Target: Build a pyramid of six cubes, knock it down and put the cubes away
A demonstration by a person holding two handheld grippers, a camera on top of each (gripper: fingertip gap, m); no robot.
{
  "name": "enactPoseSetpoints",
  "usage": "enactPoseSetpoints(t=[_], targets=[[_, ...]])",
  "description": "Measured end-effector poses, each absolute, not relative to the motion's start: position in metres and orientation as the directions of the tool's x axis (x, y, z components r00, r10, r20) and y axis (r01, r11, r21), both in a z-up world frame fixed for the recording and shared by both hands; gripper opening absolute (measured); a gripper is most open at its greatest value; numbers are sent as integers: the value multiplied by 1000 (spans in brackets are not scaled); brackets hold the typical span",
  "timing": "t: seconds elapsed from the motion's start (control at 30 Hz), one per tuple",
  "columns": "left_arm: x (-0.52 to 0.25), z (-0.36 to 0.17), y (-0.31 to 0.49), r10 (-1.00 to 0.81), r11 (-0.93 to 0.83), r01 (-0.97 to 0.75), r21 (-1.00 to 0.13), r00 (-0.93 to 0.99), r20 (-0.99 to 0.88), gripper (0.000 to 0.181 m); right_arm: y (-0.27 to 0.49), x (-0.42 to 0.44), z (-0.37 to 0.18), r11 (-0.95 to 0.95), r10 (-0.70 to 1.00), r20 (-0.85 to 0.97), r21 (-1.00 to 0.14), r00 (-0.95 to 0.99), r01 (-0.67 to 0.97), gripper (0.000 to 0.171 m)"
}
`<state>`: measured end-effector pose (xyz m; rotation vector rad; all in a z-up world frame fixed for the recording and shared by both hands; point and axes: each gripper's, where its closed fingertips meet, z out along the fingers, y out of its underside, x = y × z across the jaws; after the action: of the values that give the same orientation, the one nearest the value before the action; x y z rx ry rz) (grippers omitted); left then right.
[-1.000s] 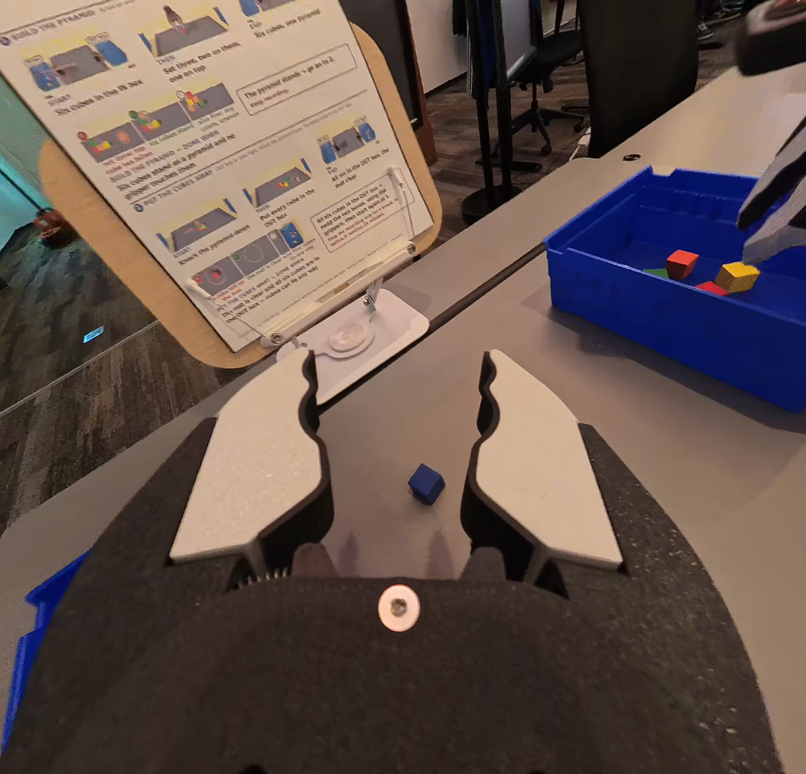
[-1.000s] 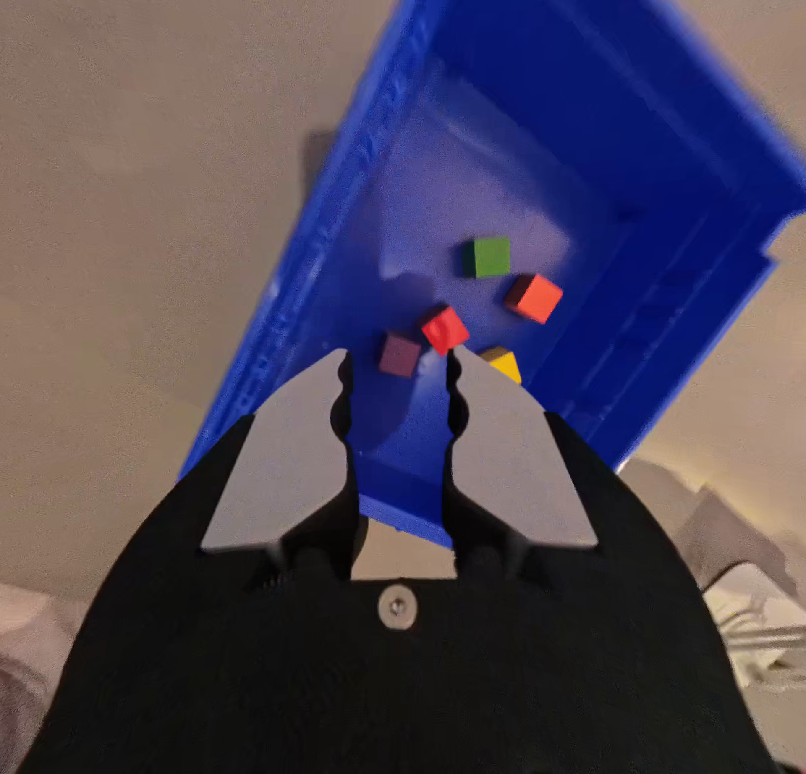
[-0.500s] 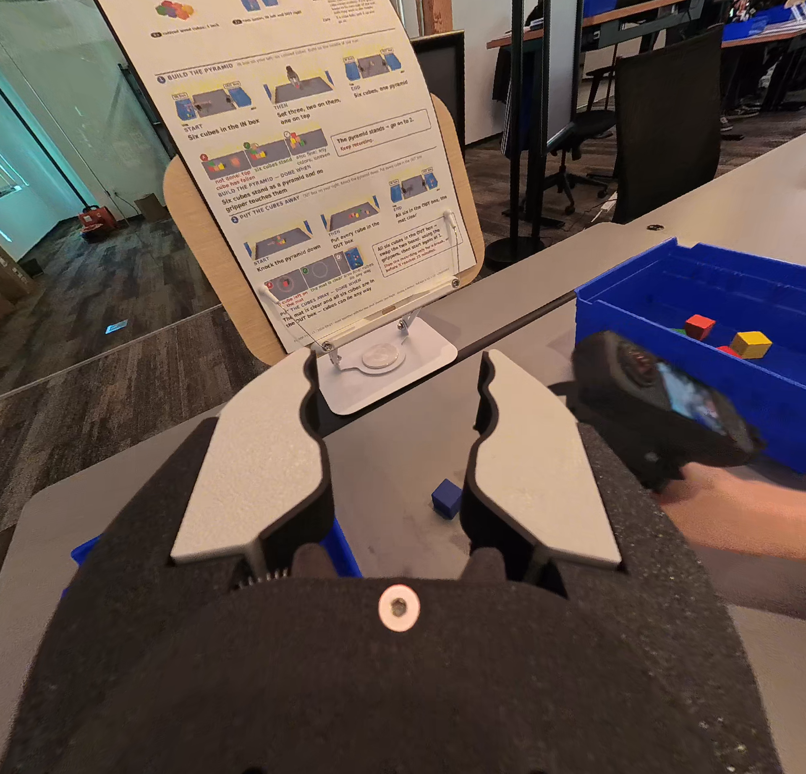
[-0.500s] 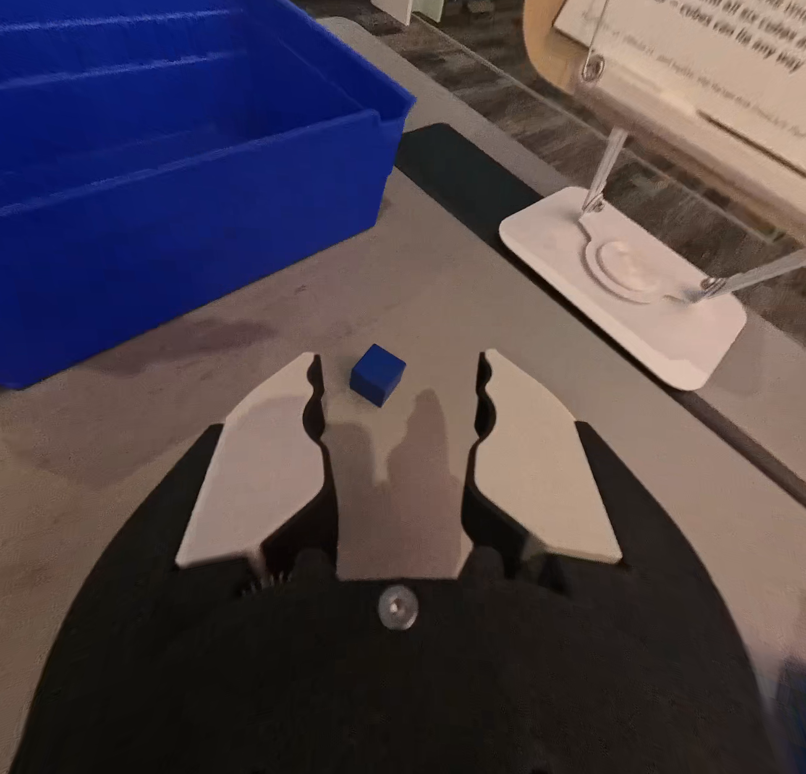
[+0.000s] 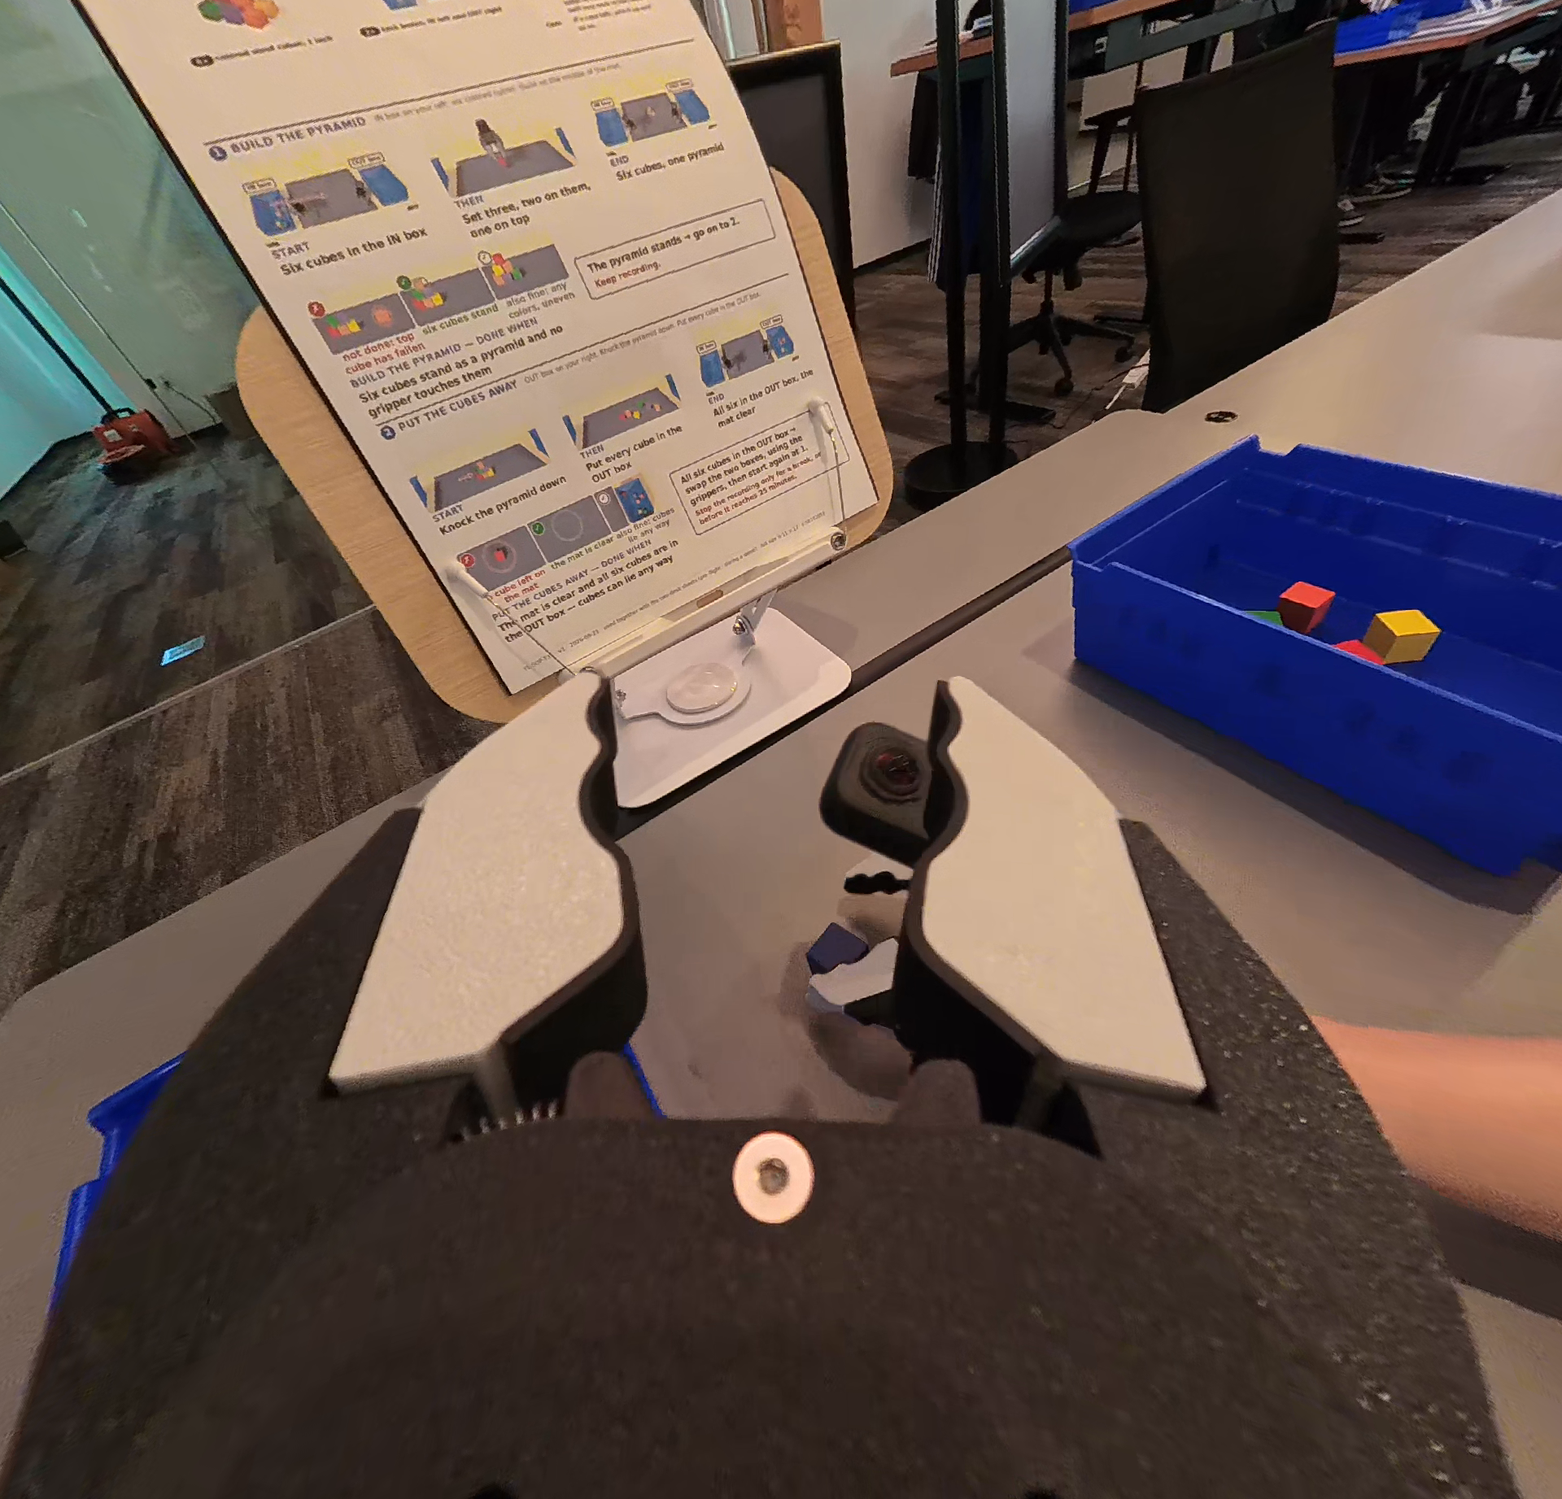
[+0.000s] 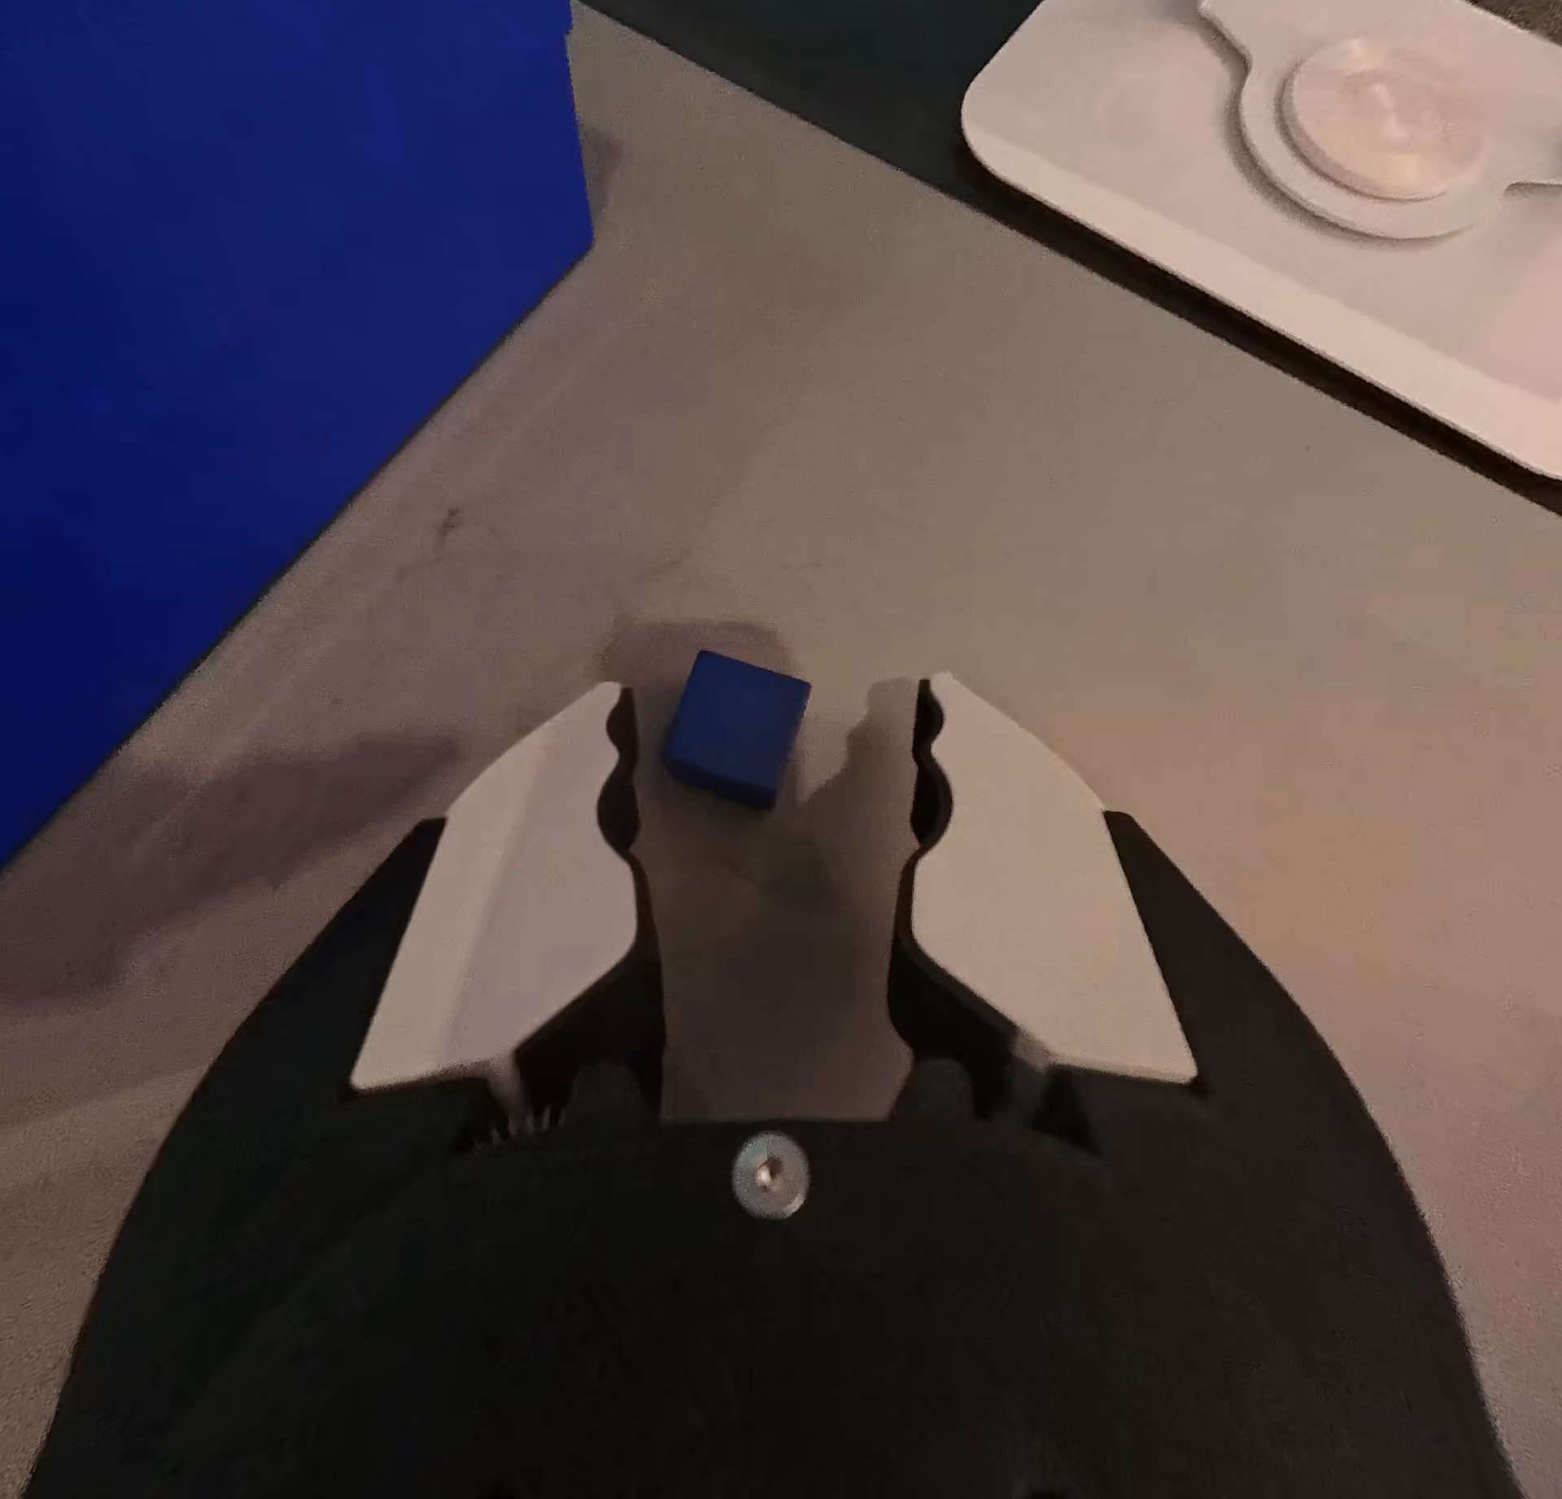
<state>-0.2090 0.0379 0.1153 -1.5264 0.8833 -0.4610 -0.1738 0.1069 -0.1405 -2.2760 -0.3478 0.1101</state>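
A small blue cube [image 6: 735, 727] lies on the grey mat [image 6: 845, 487]. My right gripper [image 6: 771, 685] is open and low over the mat, with the cube between its fingertips, nearer the left finger and not gripped. In the left wrist view the cube [image 5: 837, 947] shows partly hidden, with the right gripper's black camera body [image 5: 879, 782] just behind it. My left gripper [image 5: 773, 698] is open and empty, held above and behind them. The blue box on the right [image 5: 1268, 723] holds a red cube [image 5: 1306, 605], a yellow cube [image 5: 1403, 634], and edges of a green and another red one.
A second blue box [image 6: 253, 275] stands close left of the right gripper; its corner [image 5: 127, 1120] shows under the left gripper. An instruction sheet [image 5: 507, 275] on a white-based stand [image 5: 735, 698] is behind the mat. A person's forearm [image 5: 1454, 1120] enters from the right. My hands' fingertips stand some 25 centimeters from each other.
My right gripper has left the right box, swung over to the mat and come down around the blue cube, opening wider. My left gripper has risen and drawn back.
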Motion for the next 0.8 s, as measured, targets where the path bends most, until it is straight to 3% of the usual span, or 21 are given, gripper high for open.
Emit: enactPoseSetpoints(t=[0.1, 0.2, 0.3, 0.43, 0.53, 0.67, 0.8], targets=[[-207, 116, 33, -759, 54, -266, -962, 616, -212, 71, 108, -175, -154, -674, 308, 13, -703, 951, 228, 30], [-207, 119, 30, -761, 65, -264, -962, 611, -218, 72, 107, -179, -137, -657, 341, -89, -735, 936, 169, 30], [-208, 121, 27, -768, 69, -259, -963, 602, -217, 72, 97, -181, -83, -566, 433, -143, -812, 890, 145, 29], [-209, 122, 27, -769, 68, -257, -964, 602, -215, 72, 64, -144, 21, -358, 559, -70, -919, 826, 164, 30], [-209, 123, 26, -772, 64, -251, -966, 601, -208, 72, 32, -63, 71, -276, 520, 52, -935, 852, 225, 30], [-208, 128, 19, -788, 70, -233, -970, 584, -197, 72, -3, 80, 42, -428, 309, 188, -848, 932, 313, 29], [-208, 132, 15, -795, 72, -211, -975, 579, -184, 71, -19, 156, -27, -657, 253, 108, -710, 961, 253, 31]])
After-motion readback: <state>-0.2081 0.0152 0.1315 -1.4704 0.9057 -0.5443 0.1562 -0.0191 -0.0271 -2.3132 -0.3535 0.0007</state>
